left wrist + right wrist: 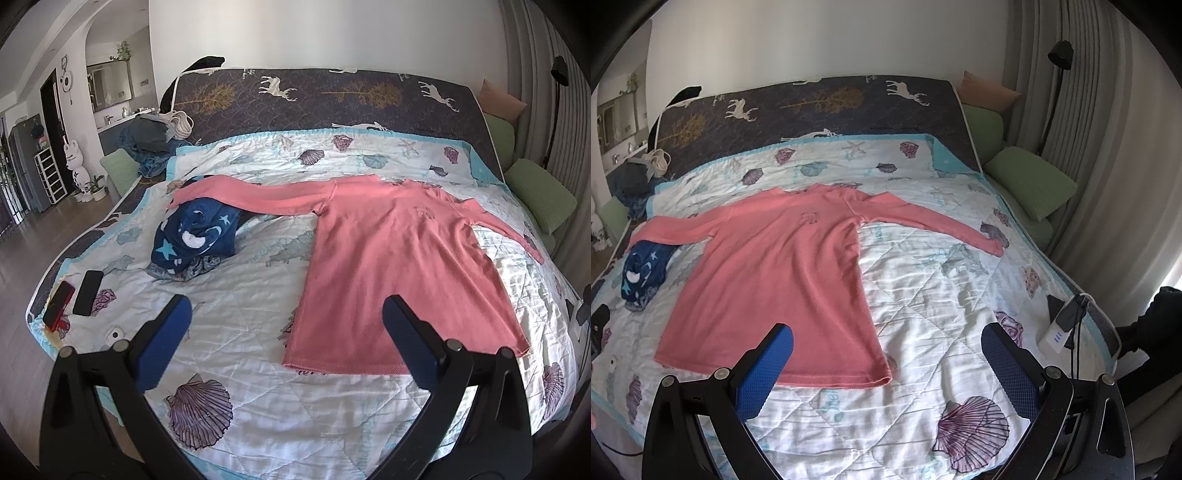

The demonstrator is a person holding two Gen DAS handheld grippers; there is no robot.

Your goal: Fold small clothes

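Hovering over the bed (923, 295), your left hand-held gripper (288, 325) and right hand-held gripper (886, 354) gape empty. The pink shirt (775, 266) lies flat; its ten o'clock sleeve drapes the blue star garment (195, 236), so folding may snag it.

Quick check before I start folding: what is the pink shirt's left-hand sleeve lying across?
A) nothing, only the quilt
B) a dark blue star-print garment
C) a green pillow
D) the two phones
B: in the left wrist view the pink shirt has one sleeve draped over the crumpled dark blue star-print garment.
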